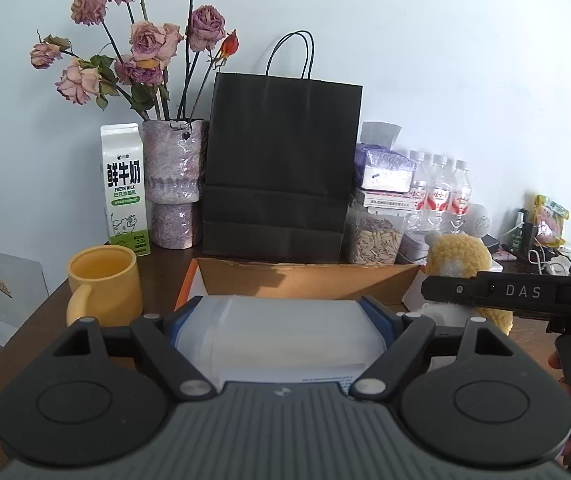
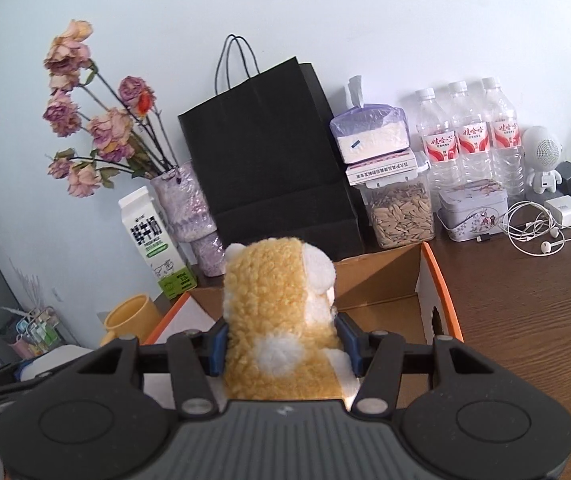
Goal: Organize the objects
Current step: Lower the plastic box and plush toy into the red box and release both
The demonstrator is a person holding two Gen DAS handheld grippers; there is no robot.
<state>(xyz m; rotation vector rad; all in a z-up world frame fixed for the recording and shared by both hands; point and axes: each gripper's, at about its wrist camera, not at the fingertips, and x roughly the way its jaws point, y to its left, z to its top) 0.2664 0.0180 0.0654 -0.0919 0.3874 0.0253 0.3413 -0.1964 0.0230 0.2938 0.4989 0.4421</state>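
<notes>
**Cardboard box being loaded from both sides**

The cardboard box point(image 2: 381, 280), open-topped with orange edges, is being seen standing on the dark wooden worktop point(image 2: 525, 300), just in front of the black paper bag point(image 1: 281, 164). A white container point(image 1: 281, 340) is being held over the box's near edge, clenched between the blue-padded fingers point(image 1: 373, 316) of the left gripper point(image 1: 281, 320). A yellow-and-white plush toy point(image 2: 281, 316) is being gripped upright above the box by the right gripper point(image 2: 281, 344), its fingers point(image 2: 217, 344) being pressed into the fleece on both sides. The vase of dried roses point(image 1: 175, 184) and the milk carton point(image 1: 125, 188) are being shown to the left of the bag, with the yellow mug point(image 1: 103, 284) in front of the carton. The jar of seeds point(image 2: 401, 216) is being shown to the right of the bag, and three water bottles point(image 2: 469, 136) are being shown lined against the wall beyond it.
</notes>
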